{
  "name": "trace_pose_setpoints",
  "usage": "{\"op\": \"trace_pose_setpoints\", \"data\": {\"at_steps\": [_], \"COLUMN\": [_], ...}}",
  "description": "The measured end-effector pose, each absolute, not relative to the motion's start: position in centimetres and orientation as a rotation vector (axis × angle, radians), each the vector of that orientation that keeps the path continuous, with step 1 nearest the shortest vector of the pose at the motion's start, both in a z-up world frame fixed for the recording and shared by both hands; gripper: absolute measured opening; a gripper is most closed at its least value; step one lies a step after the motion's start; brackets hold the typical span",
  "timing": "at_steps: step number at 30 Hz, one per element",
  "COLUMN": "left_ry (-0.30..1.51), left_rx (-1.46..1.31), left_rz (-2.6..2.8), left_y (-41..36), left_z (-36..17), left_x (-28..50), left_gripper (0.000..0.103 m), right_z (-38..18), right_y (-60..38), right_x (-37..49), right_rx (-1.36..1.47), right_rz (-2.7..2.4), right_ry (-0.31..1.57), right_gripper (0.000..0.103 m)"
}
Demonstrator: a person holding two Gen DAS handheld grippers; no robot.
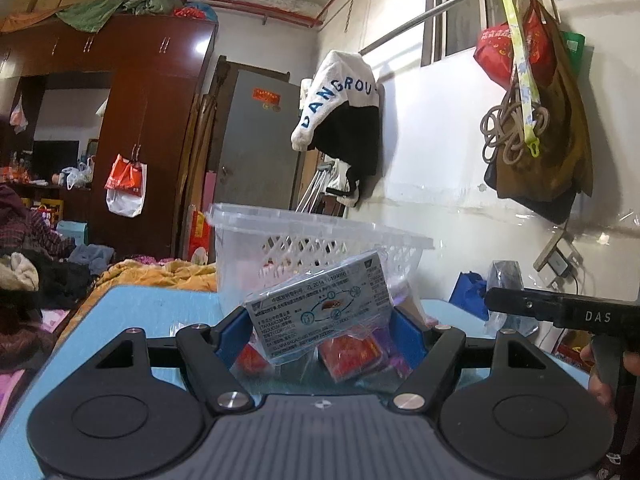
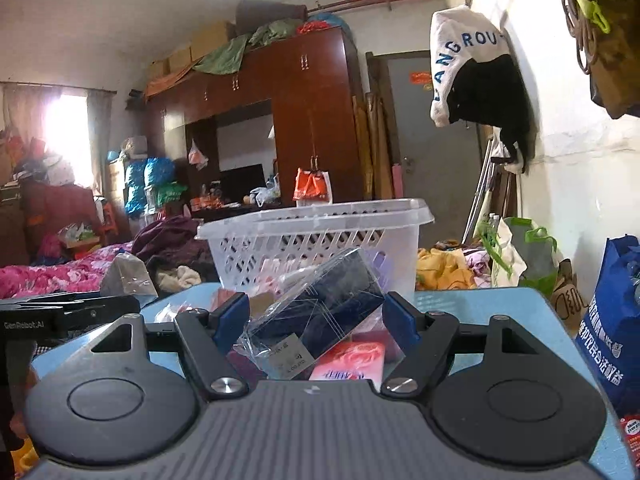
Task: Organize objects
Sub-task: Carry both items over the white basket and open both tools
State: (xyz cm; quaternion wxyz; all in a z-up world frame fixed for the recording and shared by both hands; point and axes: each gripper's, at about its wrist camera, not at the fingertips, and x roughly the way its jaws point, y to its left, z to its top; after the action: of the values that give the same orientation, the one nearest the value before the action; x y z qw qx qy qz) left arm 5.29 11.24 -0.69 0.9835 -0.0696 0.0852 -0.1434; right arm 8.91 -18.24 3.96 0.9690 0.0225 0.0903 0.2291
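My left gripper is shut on a grey printed box in clear wrap, held tilted above the blue table. My right gripper is shut on a dark navy item in a clear plastic bag, also tilted. A white lattice plastic basket stands just beyond both grippers; it also shows in the right wrist view. Red packets lie on the table under the left gripper. A pink packet lies under the right gripper.
The right gripper's body shows at the right of the left wrist view. The left gripper's body shows at the left of the right wrist view. A blue shopping bag stands right of the table. A bed with clothes lies left.
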Motion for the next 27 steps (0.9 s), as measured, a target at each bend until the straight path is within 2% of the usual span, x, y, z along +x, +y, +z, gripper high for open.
{"op": "trace_pose_setpoints", "data": {"at_steps": [7, 13, 17, 22, 25, 27], "left_ry": [0.149, 0.216, 0.315, 0.364, 0.399, 0.384], "left_rx": [-0.138, -0.132, -0.152, -0.08, -0.09, -0.099], "left_rz": [-0.313, -0.318, -0.271, -0.196, -0.182, -0.182], "left_y": [11.3, 10.6, 10.0, 9.0, 9.1, 9.8], "left_z": [4.1, 9.5, 9.8, 8.6, 8.0, 7.7], "left_x": [8.7, 16.7, 21.9, 24.4, 25.2, 24.2], "left_gripper": [0.078, 0.078, 0.078, 0.079, 0.094, 0.094], "right_z": [8.6, 14.3, 13.9, 12.5, 12.2, 12.4], "right_y": [-16.8, -15.2, -14.0, -12.7, -12.9, -13.7], "right_x": [11.5, 21.4, 25.8, 27.4, 27.0, 25.3], "right_rx": [0.013, 0.066, 0.048, -0.015, -0.017, -0.007], "right_rz": [0.465, 0.455, 0.405, 0.361, 0.353, 0.38], "right_ry": [0.136, 0.275, 0.374, 0.392, 0.402, 0.37], "right_gripper": [0.076, 0.076, 0.076, 0.077, 0.087, 0.1]}}
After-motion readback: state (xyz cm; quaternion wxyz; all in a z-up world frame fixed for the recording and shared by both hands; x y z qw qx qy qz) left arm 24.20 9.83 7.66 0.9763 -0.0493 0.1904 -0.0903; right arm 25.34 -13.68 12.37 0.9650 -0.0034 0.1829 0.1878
